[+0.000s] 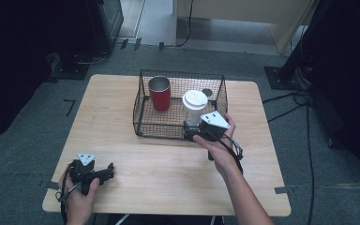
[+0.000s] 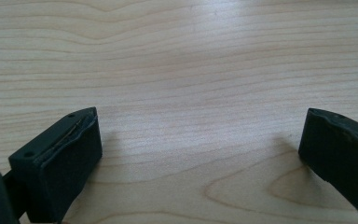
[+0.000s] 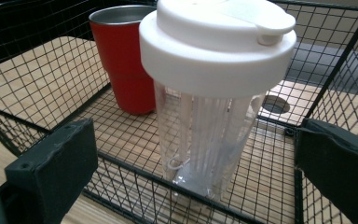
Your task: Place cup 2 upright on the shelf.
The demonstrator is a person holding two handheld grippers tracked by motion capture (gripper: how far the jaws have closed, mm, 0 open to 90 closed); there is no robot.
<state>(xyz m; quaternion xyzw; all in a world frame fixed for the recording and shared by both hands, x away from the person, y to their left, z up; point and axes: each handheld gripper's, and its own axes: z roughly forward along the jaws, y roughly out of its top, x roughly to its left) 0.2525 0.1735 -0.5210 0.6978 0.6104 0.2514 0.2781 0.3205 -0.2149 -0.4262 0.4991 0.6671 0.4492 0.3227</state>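
Observation:
A black wire basket stands at the back middle of the wooden table. Inside it a red tumbler with a steel rim stands upright at the left, and a clear shaker bottle with a white lid stands upright at the right. My right gripper hovers open at the basket's front rim, just short of the bottle; in the right gripper view the bottle and the tumbler show beyond the basket wire. My left gripper rests open near the table's front left, with bare wood between its jaws.
Grey carpet surrounds the table. Black stands and cables lie at the right, dark equipment at the back left. A round hole in the table shows behind the bottle. Bare wood lies between the two grippers.

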